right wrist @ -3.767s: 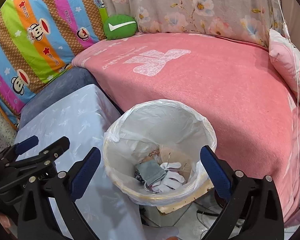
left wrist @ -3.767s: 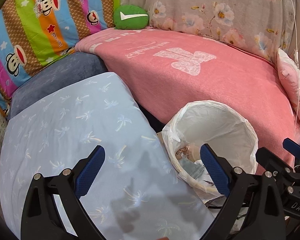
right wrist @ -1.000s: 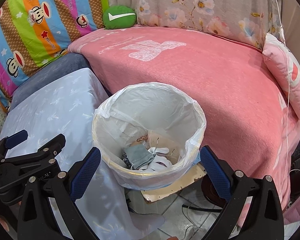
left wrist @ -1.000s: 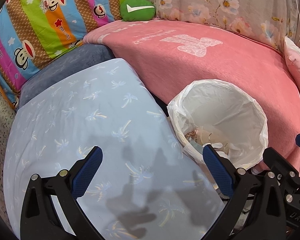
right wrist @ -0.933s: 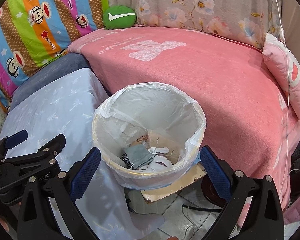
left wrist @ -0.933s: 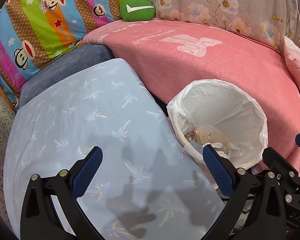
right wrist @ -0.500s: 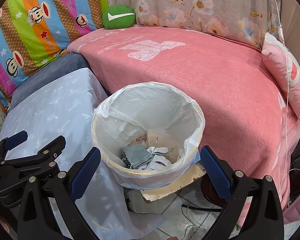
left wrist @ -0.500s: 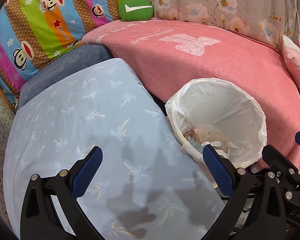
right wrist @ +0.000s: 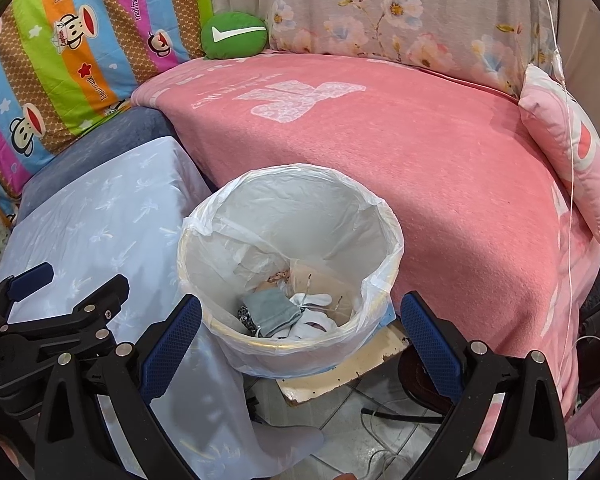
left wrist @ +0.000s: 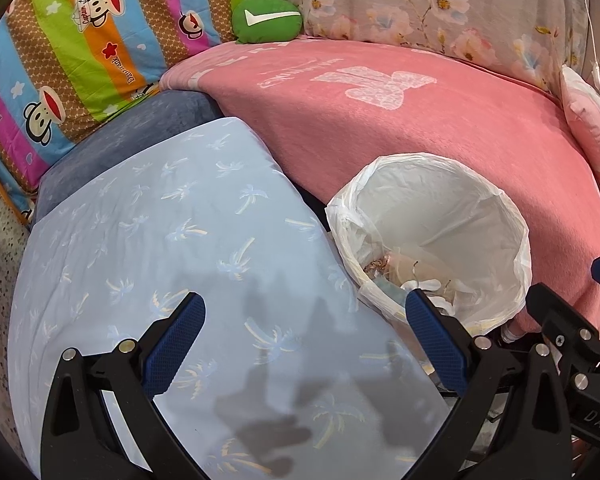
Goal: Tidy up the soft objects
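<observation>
Between picks, by judgement. Left gripper [left wrist: 302, 334] and right gripper [right wrist: 300, 322] both empty, jaws spread wide. Socks [right wrist: 284, 312], possibly a glove too, already dropped in lined bin [right wrist: 384, 216]. Next: reach for green cushion [right wrist: 234, 35] across pink blanket [right wrist: 400, 140]; bin obstructed the path.

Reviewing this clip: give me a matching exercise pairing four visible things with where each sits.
Things:
1. green cushion
2. grey cloth
3. pink pillow
4. light blue sheet

Places:
A. right end of the pink blanket
B. inside the lined bin
C. far edge of the pink blanket, beside the striped monkey-print bedding
D. under the left gripper

Pairs: 1-C, 2-B, 3-A, 4-D
</observation>
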`<state>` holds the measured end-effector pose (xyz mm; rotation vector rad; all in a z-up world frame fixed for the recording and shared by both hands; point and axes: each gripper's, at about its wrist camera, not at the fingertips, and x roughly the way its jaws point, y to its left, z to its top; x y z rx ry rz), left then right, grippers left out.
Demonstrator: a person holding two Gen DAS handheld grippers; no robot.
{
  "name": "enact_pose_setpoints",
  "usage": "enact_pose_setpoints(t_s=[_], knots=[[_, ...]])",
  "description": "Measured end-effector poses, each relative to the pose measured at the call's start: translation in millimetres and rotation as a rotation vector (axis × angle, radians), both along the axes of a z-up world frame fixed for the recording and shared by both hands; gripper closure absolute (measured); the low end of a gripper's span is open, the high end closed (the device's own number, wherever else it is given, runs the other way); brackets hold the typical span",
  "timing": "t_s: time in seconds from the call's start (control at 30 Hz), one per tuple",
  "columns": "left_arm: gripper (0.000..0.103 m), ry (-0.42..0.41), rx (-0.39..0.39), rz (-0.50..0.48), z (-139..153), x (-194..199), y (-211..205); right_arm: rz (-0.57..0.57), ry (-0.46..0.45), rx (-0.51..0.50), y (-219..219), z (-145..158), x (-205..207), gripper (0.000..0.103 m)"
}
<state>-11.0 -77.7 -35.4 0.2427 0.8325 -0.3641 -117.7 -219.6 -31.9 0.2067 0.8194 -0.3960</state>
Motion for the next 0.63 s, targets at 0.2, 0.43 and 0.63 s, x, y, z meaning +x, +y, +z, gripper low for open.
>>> enact_pose_setpoints(t_s=[0.2,0.43,0.63], knots=[[0.007,0.003,0.003,-0.007,0.7,-0.7,0.3,-0.003,-0.002,0.000,-0.6,0.9,0.2,0.006],[0.007,0.017,0.009,-0.001,-0.7,1.4,0.9,-0.007,-0.003,0.001,-1.1,1.1,-1.0,0.006],[0.007,0.027,0.012,-0.018,-3.0,0.9,3.3,-0.017,0.000,0.011,-1.1,1.8,-2.5,0.006]])
